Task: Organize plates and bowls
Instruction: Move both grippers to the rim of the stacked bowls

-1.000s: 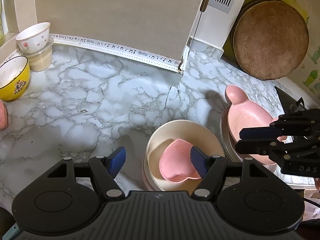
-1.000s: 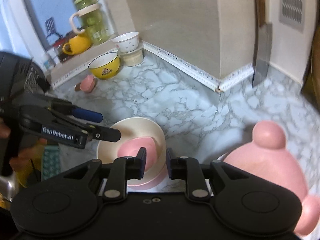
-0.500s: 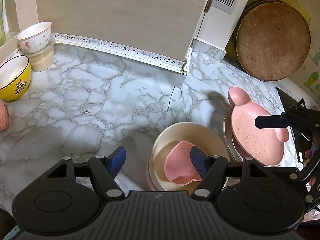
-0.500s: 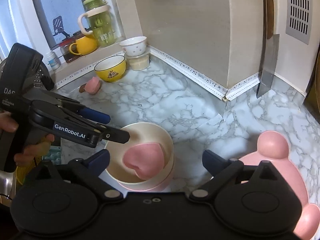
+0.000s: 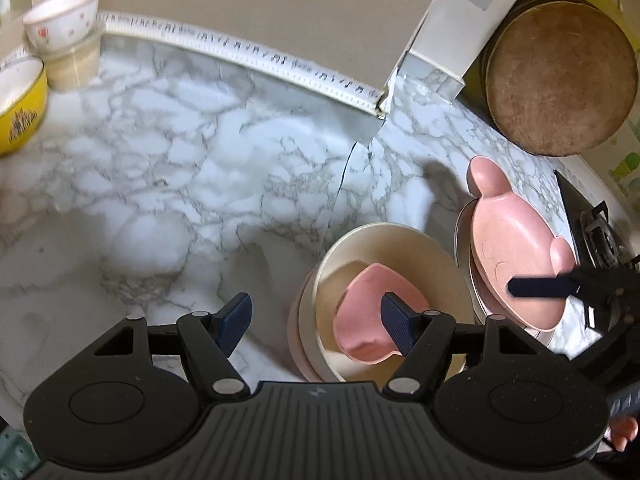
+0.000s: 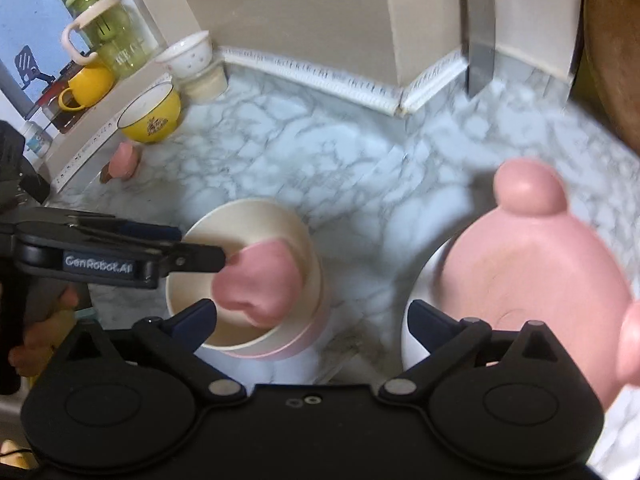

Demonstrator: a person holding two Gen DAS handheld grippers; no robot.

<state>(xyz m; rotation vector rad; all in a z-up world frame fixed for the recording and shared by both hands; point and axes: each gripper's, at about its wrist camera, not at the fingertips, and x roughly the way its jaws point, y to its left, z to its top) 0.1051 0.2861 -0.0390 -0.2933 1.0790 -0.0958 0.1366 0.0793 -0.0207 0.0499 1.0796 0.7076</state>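
Observation:
A pink heart-shaped dish (image 5: pixel 370 322) lies tilted inside a cream bowl (image 5: pixel 404 248) that is stacked in a pink bowl on the marble counter; they also show in the right wrist view, dish (image 6: pixel 262 284) and cream bowl (image 6: pixel 256 216). To the right a pink bear-shaped plate (image 5: pixel 516 248) rests on a white plate (image 5: pixel 464 236); it also shows in the right wrist view (image 6: pixel 528 268). My left gripper (image 5: pixel 316 320) is open and empty, its right finger over the heart dish. My right gripper (image 6: pixel 312 318) is open and empty, between the bowl stack and the bear plate.
A yellow bowl (image 5: pixel 18 108) and a white bowl stacked on a cream cup (image 5: pixel 64 28) stand at the back left. A round wooden board (image 5: pixel 560 76) leans at the back right. A cleaver (image 6: pixel 480 28) hangs on the wall. A small pink dish (image 6: pixel 124 160) sits near the yellow bowl.
My right gripper went from shut to wide open and drew back toward the bear plate. The left gripper stayed open and shifted slightly left of the bowl stack.

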